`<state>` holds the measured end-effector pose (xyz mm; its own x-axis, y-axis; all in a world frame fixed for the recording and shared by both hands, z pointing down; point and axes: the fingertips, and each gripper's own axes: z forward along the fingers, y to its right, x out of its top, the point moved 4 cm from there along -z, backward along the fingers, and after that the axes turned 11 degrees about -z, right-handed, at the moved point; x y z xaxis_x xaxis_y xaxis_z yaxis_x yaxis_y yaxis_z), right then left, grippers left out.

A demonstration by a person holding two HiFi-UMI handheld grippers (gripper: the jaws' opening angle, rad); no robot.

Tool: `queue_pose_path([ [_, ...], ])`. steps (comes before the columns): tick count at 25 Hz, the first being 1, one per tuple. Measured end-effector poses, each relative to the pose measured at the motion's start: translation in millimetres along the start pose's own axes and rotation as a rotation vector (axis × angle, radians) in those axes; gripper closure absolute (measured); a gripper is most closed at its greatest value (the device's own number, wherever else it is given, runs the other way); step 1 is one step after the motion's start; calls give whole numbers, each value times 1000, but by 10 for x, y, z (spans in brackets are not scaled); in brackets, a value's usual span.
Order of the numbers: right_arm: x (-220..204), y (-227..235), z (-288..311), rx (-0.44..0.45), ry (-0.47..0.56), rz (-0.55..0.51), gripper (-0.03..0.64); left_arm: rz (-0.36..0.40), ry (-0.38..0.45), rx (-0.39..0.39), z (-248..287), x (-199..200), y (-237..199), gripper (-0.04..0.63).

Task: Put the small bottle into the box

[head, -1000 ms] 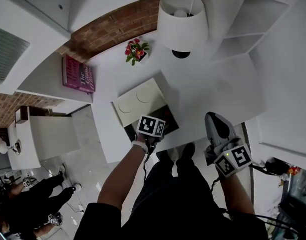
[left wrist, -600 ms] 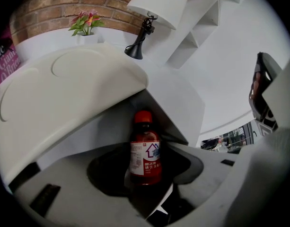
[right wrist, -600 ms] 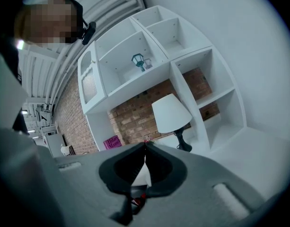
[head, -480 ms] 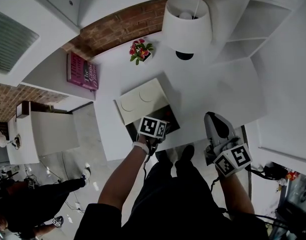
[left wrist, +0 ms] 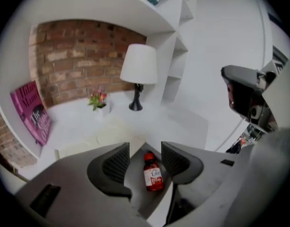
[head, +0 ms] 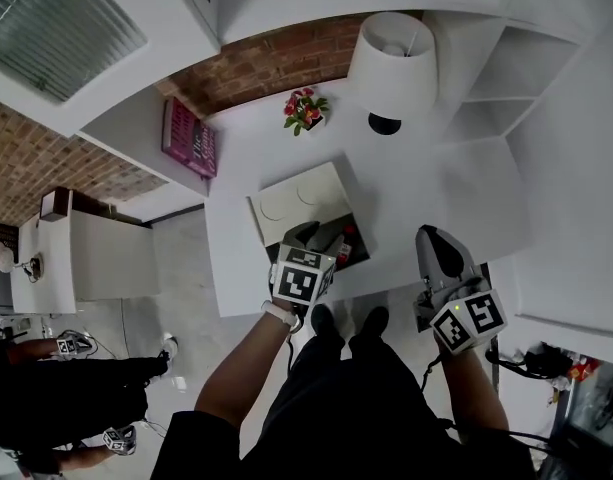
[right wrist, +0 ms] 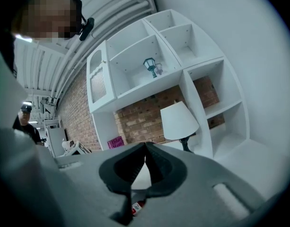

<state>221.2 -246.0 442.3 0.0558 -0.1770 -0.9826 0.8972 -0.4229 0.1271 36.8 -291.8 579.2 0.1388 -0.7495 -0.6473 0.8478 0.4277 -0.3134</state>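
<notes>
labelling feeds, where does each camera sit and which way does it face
Head view: on the head, steeply down at the table; forearms, left gripper, right gripper show.
Left gripper view: on that gripper, along its apart jaws at the small bottle in the box.
Right gripper view: on that gripper, past its shut jaws toward the lamp.
Shared: lamp and small bottle appear in all three.

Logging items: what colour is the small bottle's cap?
The cap of the small bottle is red, best seen in the left gripper view.
</notes>
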Motion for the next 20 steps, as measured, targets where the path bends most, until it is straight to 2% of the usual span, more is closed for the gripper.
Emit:
queue_pose_path([
  [5, 188, -175, -34, -8, 35, -78, 615, 168, 223, 34, -551, 395, 125, 388],
  [10, 419, -363, -93, 1, 83, -123, 615, 225, 378, 54, -1083, 649, 252, 388],
  [16, 750, -616, -161, 10, 141, -208, 615, 371, 657, 102, -1834, 998, 447, 389],
  [20, 1027, -806, -220, 24, 198, -267, 615, 389, 778, 104, -2265, 1145, 558, 390],
])
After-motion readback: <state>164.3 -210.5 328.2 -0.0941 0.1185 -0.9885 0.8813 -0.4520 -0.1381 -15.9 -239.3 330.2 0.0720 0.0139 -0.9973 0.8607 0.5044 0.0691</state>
